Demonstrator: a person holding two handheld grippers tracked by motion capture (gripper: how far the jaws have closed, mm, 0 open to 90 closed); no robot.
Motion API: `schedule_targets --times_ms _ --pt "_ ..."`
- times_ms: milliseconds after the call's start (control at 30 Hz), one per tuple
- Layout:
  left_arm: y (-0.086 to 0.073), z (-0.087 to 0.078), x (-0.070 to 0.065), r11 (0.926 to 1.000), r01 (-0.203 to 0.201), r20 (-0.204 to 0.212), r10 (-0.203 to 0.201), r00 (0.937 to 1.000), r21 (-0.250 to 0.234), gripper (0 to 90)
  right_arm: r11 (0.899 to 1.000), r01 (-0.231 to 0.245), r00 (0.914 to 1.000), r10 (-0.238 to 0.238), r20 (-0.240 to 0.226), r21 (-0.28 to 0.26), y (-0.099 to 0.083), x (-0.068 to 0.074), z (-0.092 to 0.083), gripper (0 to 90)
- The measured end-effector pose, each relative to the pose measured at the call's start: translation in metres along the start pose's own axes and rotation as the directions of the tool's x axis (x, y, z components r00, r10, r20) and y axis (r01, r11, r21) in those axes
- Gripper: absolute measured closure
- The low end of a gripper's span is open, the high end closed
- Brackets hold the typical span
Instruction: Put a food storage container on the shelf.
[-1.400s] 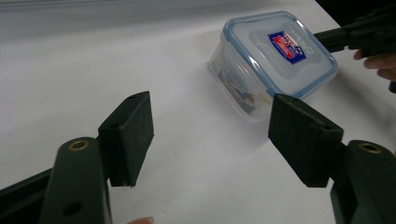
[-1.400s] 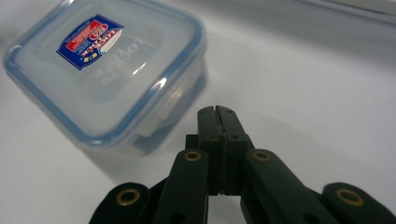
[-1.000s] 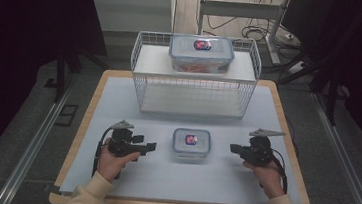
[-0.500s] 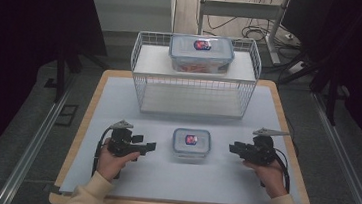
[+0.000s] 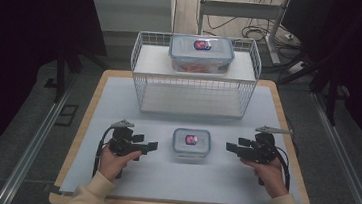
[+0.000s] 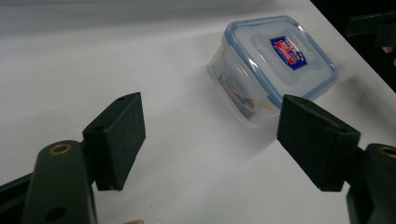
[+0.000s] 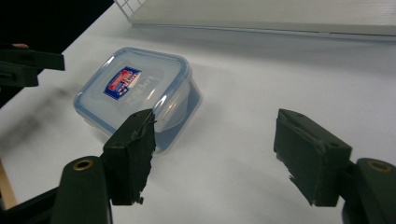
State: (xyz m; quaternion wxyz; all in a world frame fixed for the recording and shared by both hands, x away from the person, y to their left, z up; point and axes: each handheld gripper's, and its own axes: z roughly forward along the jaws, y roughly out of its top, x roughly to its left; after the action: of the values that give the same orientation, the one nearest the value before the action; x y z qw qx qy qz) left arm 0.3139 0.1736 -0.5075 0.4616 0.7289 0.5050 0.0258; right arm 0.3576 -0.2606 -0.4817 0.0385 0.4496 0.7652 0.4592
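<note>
A small clear box with a blue-rimmed lid and a red label (image 5: 191, 142) (image 6: 273, 65) (image 7: 135, 93) sits on the white mat, between my two grippers. My left gripper (image 5: 150, 145) (image 6: 210, 135) lies to its left and points at it. Its jaws have just been opening, they stand open, and nothing is between them. My right gripper (image 5: 231, 148) (image 7: 215, 154) faces the box from the right. Its jaws have also just been opening, and they are open and empty. Neither gripper touches the box.
A white wire rack (image 5: 192, 90) stands at the back of the table, with a larger clear lidded box (image 5: 201, 53) on top. The white mat (image 5: 119, 101) covers a wooden table. Each gripper view shows the other gripper, the right (image 6: 373, 28) and the left (image 7: 28, 65).
The right gripper's jaws have spread from shut to wide apart. The left jaws have widened slightly. Both hands and both boxes have kept their places.
</note>
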Motion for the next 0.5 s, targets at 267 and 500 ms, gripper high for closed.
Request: schedule_targets --times_ms 267,500 --pt "0.006 0.014 -0.005 0.9999 -0.007 -0.005 0.007 1.0000 0.011 22.7 1.000 -0.011 0.9993 0.011 -0.036 0.007 0.005 0.008 0.010 24.0" --pt "0.014 0.041 -0.008 0.9974 0.062 0.076 -0.065 0.9950 0.037 21.8 0.999 -0.017 0.9981 0.019 -0.059 0.029 0.007 0.011 0.023 22.3"
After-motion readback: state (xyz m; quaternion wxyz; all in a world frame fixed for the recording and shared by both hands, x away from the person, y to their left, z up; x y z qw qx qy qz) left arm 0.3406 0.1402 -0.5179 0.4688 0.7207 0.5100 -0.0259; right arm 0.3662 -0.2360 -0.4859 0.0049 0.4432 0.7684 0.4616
